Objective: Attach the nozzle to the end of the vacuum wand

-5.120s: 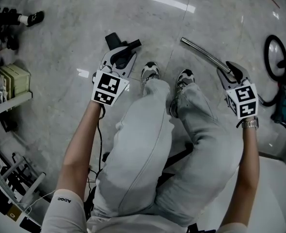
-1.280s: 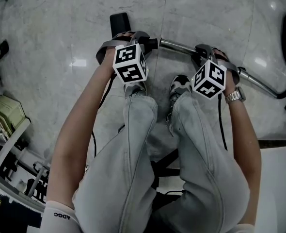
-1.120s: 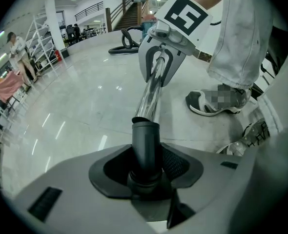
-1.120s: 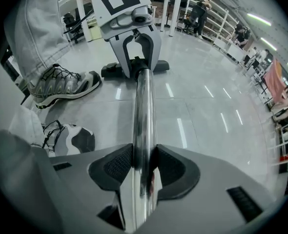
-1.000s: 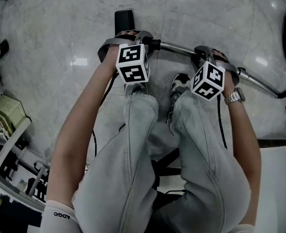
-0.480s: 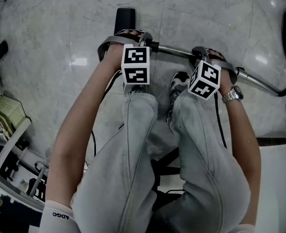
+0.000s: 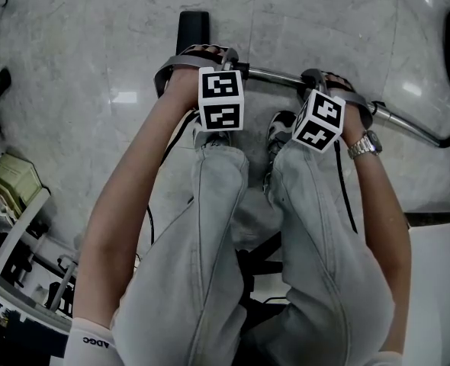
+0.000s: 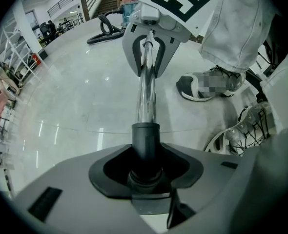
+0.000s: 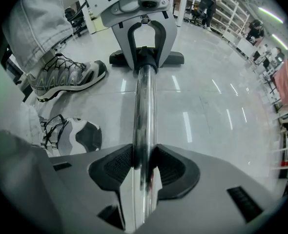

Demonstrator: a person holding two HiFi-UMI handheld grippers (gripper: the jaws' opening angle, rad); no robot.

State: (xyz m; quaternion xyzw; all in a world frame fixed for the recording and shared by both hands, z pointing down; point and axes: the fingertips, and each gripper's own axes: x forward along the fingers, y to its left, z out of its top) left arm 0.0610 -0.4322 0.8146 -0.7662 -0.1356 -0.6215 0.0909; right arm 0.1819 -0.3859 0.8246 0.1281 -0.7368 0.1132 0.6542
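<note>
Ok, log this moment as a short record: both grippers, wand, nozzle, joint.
left gripper: shut on nozzle, at its neck, pointing down
right gripper: shut on wand, further along the tube
wand: chrome tube, runs straight from one gripper to the other
nozzle: black, its head lies beyond the left gripper
joint: wand end sits inside the nozzle's neck; whether it is fully seated cannot be told
</note>
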